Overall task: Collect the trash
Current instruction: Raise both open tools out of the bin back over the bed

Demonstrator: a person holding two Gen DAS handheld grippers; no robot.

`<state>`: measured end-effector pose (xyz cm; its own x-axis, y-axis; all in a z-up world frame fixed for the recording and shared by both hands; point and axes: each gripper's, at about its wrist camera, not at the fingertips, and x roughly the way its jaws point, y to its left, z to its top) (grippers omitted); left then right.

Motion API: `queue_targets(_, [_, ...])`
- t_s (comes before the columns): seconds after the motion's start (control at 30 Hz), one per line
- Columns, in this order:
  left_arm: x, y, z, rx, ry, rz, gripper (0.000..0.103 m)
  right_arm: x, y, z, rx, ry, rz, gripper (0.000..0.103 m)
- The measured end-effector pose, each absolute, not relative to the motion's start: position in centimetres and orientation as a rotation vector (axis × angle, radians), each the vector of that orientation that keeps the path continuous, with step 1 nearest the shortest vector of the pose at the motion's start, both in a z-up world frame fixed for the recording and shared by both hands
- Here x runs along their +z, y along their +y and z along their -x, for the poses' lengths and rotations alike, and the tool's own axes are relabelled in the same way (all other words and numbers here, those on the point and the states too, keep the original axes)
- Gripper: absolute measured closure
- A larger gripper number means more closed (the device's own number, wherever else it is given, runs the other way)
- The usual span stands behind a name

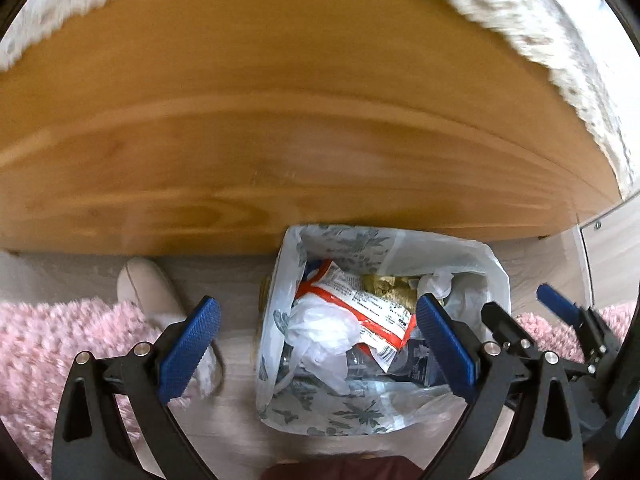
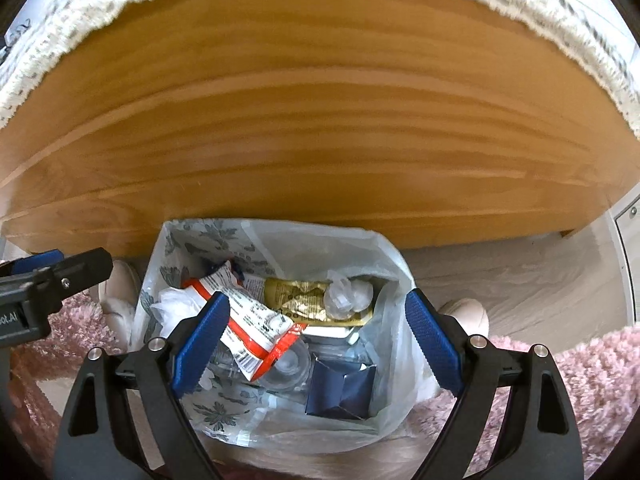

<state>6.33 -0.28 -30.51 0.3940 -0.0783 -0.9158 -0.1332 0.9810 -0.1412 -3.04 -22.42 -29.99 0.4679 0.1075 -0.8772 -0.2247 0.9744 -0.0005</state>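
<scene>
Left wrist view
Left gripper: jaws spread wide, nothing between the blue pads; it hangs above the bag's left half.
Trash bag: white plastic with a grey leaf print, mouth open, standing on the pale floor just near of the wooden panel.
Bag contents: a red-and-white wrapper lies at the left-centre, a crumpled clear plastic wad near of it, a gold wrapper at the far right.
Right gripper: enters from the right, over the bag's right rim; its jaws stand apart with nothing in them.
Slipper: pale, on the floor left of the bag, at the edge of the pink shaggy rug.

Right wrist view
Right gripper: jaws wide apart and empty, poised over the open bag.
Bag contents: the red-and-white wrapper sits left, partly behind the left pad; the gold wrapper is far-centre with clear crumpled plastic touching its right end; a dark blue carton lies near.
Left gripper: only part of it shows at the left edge; from here its jaw state cannot be told.
Slipper two: pale, right of the bag, beside the rug.
Panel: wood grain, fills the far side, topped by a white fluffy cover.
</scene>
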Motion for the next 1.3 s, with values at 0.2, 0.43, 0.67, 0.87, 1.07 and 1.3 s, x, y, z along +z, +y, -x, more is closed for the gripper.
queue_targets(0.2, [-27.4,-1.7,-5.3,0.003,1.051,0.1,0.008,-27.0,-23.7,3.3,0.211,1.001,0.065,0.018])
queue_targets(0.43, [-22.9,-1.8,-4.1,-0.058,0.933,0.098,0.008,-22.3,-25.9,4.1,0.185,0.874,-0.001,0.017])
queue_targets(0.67, [-18.9,-1.1,-3.1,-0.063,0.827,0.092,0.008,-17.8,-28.1,5.0,0.164,0.749,-0.023,0.017])
queue_targets(0.87, [-15.9,-0.1,-3.7,-0.081,0.77,0.16,0.008,-14.5,-29.3,4.6,0.165,0.635,-0.075,0.014])
queue_targets(1.07, [-12.9,0.2,-4.4,-0.075,0.677,0.155,0.008,-11.9,-29.2,4.2,0.156,0.534,-0.064,0.009])
queue_targets(1.3, [-10.3,-0.1,-5.6,-0.082,0.598,0.137,0.008,-10.0,-28.8,2.6,0.174,0.484,-0.068,0.009])
